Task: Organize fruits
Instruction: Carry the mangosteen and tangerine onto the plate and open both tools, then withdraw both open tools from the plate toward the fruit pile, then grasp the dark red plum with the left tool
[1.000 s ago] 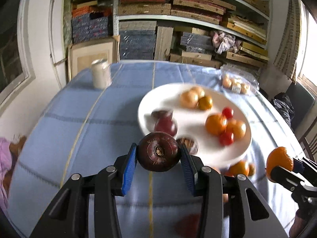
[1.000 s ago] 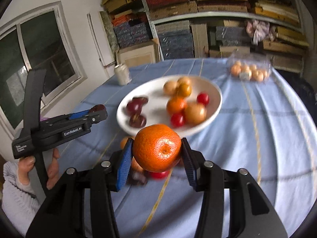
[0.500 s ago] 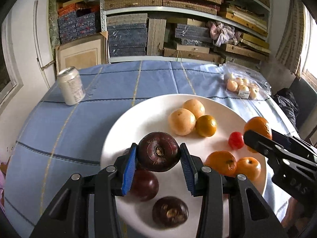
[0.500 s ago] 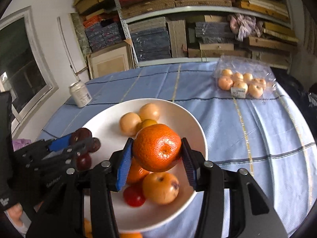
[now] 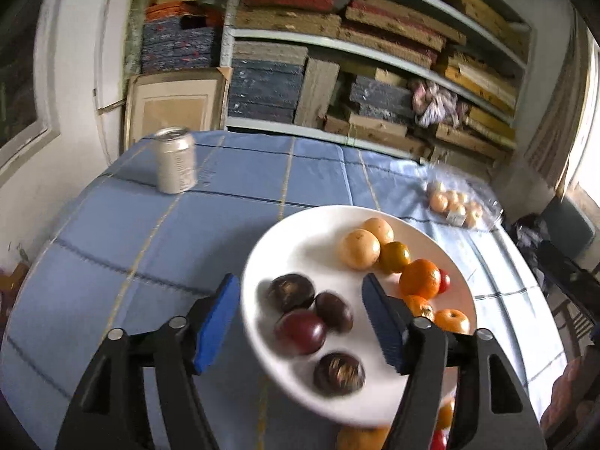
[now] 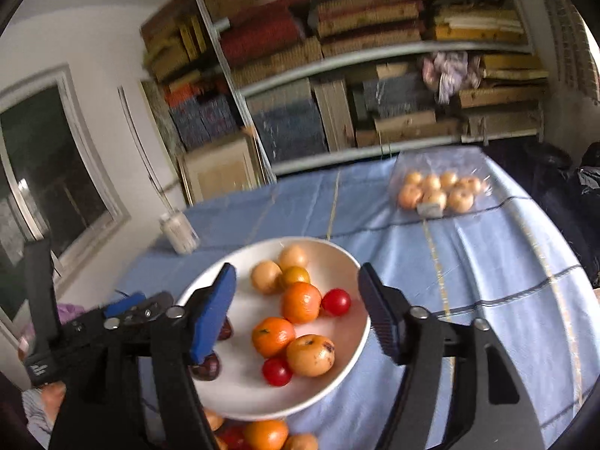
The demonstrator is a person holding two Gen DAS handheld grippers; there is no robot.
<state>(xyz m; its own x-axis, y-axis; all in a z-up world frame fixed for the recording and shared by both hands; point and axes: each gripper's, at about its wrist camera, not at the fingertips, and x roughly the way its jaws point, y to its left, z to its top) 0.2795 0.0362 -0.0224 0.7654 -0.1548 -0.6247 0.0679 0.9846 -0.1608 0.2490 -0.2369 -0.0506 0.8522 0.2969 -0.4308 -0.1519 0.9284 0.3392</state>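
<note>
A white plate holds several dark purple fruits on its left side. Tangerines, pale round fruits and red tomatoes lie on its right side. My left gripper hangs over the purple fruits, its jaws opening and its pads touching nothing. My right gripper hovers above the plate, jaws opening too, with a tangerine lying free on the plate below. The left gripper shows at the plate's left edge.
A drink can stands at the far left of the blue tablecloth. A clear bag of pale fruits lies at the far right. Loose fruits sit on the cloth just in front of the plate. Packed shelves stand behind the table.
Both grippers moved forward over the plate, then opened. The left one let go of its dark purple fruit and the right one its tangerine; both fruits now lie on the plate.
</note>
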